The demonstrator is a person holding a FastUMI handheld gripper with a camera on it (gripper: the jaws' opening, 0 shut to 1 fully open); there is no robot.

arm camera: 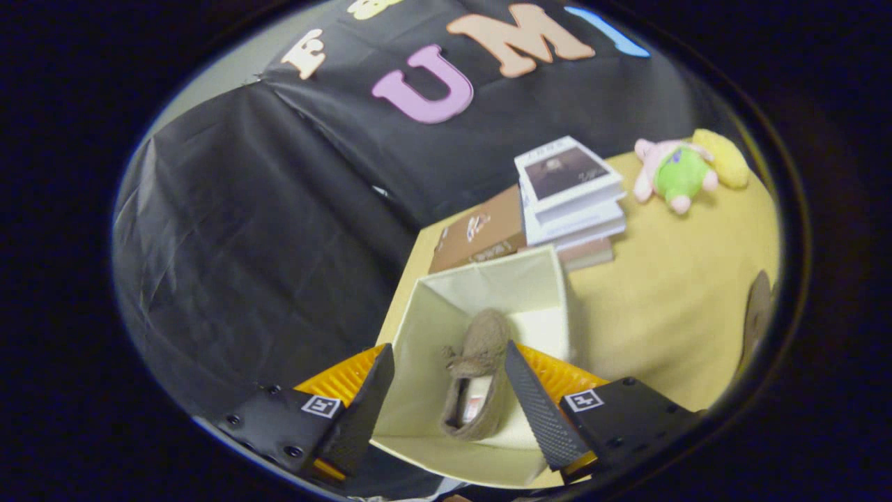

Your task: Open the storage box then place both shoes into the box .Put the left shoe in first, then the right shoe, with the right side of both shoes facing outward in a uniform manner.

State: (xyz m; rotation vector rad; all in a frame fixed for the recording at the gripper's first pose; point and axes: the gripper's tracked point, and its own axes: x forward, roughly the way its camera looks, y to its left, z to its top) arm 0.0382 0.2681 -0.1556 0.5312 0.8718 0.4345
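Fingers (446,411) spread, empty — shoe (477,376) between them, inside open box (432,328).

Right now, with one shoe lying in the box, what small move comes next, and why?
Probably lift the gripper out of the storage box: its fingers stand open either side of the shoe without pressing it, so the shoe looks released, and a second shoe remains to fetch.

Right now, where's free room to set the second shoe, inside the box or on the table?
Gripper open above the box. Inside, one shoe lies along the middle; bare floor strips flank it on both sides. The table is bare between box and plush toy. Crowded behind the box: stacked books.
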